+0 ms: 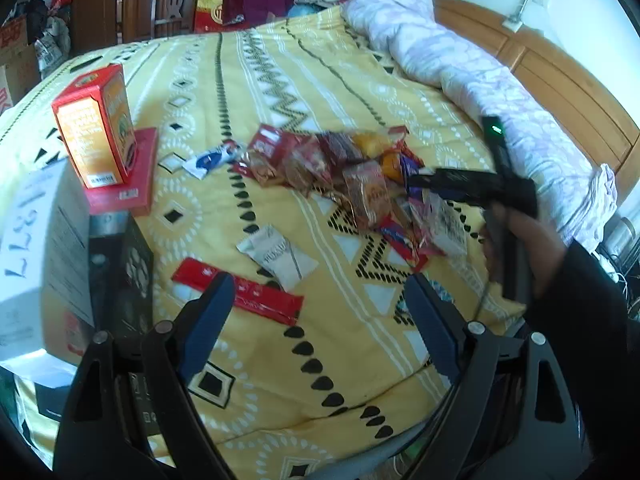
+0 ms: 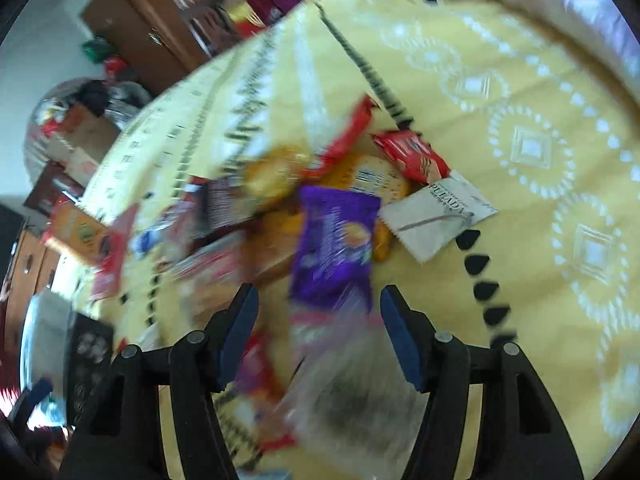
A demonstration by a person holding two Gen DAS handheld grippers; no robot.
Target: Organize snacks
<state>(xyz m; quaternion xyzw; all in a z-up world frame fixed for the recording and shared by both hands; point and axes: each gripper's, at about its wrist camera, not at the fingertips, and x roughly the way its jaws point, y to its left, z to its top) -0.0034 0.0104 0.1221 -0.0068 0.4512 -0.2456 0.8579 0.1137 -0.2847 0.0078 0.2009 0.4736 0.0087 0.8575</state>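
Observation:
A pile of small snack packets [image 1: 340, 168] lies on the yellow patterned bedspread [image 1: 320, 360]. My left gripper [image 1: 318, 284] stands open above a flat red packet [image 1: 240, 296] and a white packet [image 1: 276, 256], touching neither. My right gripper [image 2: 320, 294] is open over the pile's edge, and its view is blurred. A purple packet [image 2: 336, 240] lies just ahead of its blue fingertips [image 2: 250, 300], with a gap on each side. In the left wrist view a hand [image 1: 516, 236] holds the right gripper [image 1: 416, 180] at the pile's right end.
An orange-red carton [image 1: 96, 124] stands on a flat red box [image 1: 132, 184] at the left. A white box [image 1: 40, 240] and a black box [image 1: 124, 264] sit near it. A lilac quilt [image 1: 460, 60] lies along the wooden headboard [image 1: 560, 80].

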